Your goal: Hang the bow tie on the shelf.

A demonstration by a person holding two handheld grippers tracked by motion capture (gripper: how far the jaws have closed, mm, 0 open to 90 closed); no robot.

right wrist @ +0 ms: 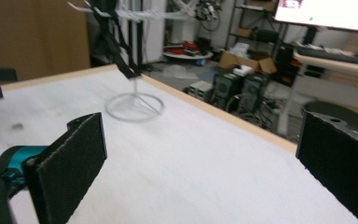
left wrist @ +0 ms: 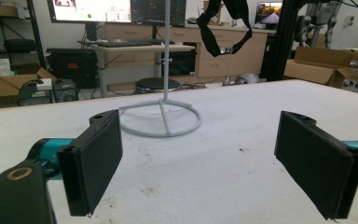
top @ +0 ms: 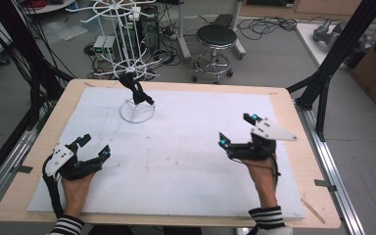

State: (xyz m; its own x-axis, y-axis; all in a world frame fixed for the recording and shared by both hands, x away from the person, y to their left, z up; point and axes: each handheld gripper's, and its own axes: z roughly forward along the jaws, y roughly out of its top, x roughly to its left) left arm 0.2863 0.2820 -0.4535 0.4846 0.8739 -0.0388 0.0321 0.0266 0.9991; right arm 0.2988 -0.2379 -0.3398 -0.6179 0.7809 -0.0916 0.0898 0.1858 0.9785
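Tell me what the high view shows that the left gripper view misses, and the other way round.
High view alone: both grippers at once, the left gripper and the right gripper, each open near the table's front corners, plus the person's striped sleeves and the rack's upper arms.

Left gripper view alone: a lit monitor and desks behind the table.

Both: the white wire rack's ring base on the white table cover, and the black strap hanging from the rack.

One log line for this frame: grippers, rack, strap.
left gripper: open, nothing held | right gripper: open, nothing held | white wire rack: upright at far side of table | black strap: hanging on rack
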